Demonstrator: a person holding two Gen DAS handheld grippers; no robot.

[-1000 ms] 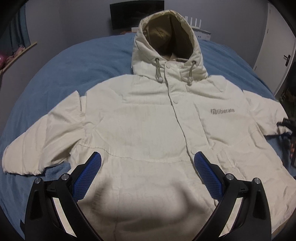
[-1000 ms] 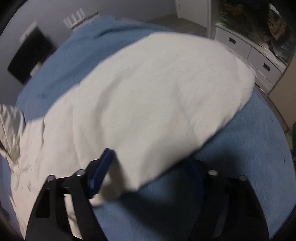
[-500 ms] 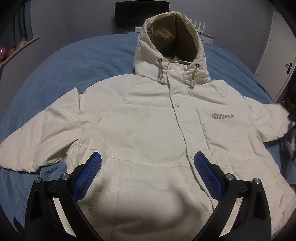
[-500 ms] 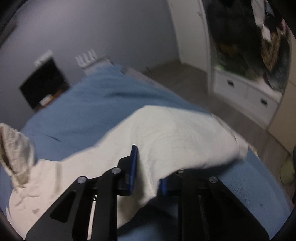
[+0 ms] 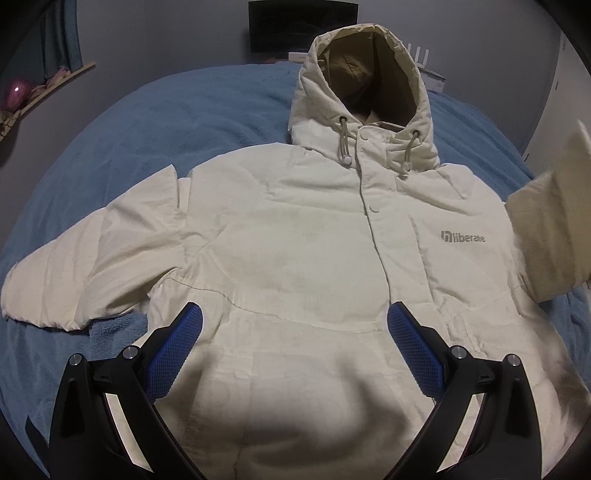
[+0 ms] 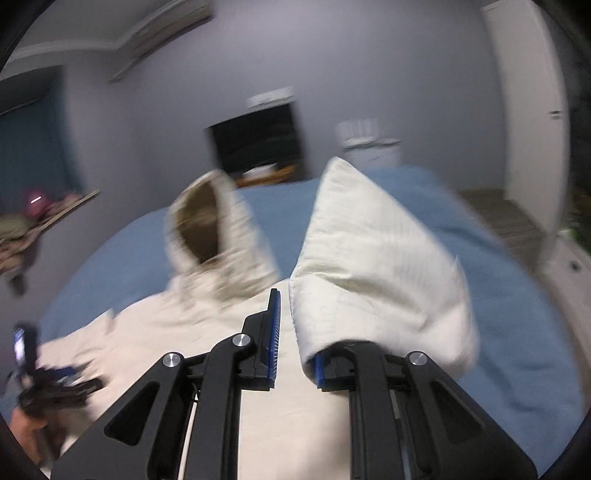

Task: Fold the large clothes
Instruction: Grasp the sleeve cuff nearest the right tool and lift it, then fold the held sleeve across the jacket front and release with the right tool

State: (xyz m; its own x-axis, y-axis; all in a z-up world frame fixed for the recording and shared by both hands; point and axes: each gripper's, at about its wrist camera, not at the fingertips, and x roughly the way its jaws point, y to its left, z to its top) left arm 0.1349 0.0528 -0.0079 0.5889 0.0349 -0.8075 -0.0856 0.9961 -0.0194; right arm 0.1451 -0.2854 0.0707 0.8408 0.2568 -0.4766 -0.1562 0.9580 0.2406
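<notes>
A cream hooded jacket point(image 5: 295, 240) lies front up on the blue bed point(image 5: 166, 129), hood point(image 5: 369, 74) at the far end. My left gripper point(image 5: 291, 347) hovers open over the jacket's lower front, nothing between its blue pads. In the right wrist view my right gripper point(image 6: 295, 343) is closing on the jacket's right sleeve point(image 6: 369, 266). The cloth sits between the jaws and drapes over the right finger, lifted off the bed. From the left wrist view that raised sleeve point(image 5: 546, 229) stands up at the right edge. The picture is blurred.
A black screen point(image 5: 303, 26) hangs on the grey wall beyond the bed, with a white router point(image 5: 421, 55) beside it. A cluttered shelf point(image 5: 44, 88) runs along the left. A white door point(image 6: 532, 110) and drawers point(image 6: 569, 258) stand to the right.
The right gripper closed on the right sleeve and swung it up off the bed toward the jacket's middle. The left gripper stayed open over the lower front.
</notes>
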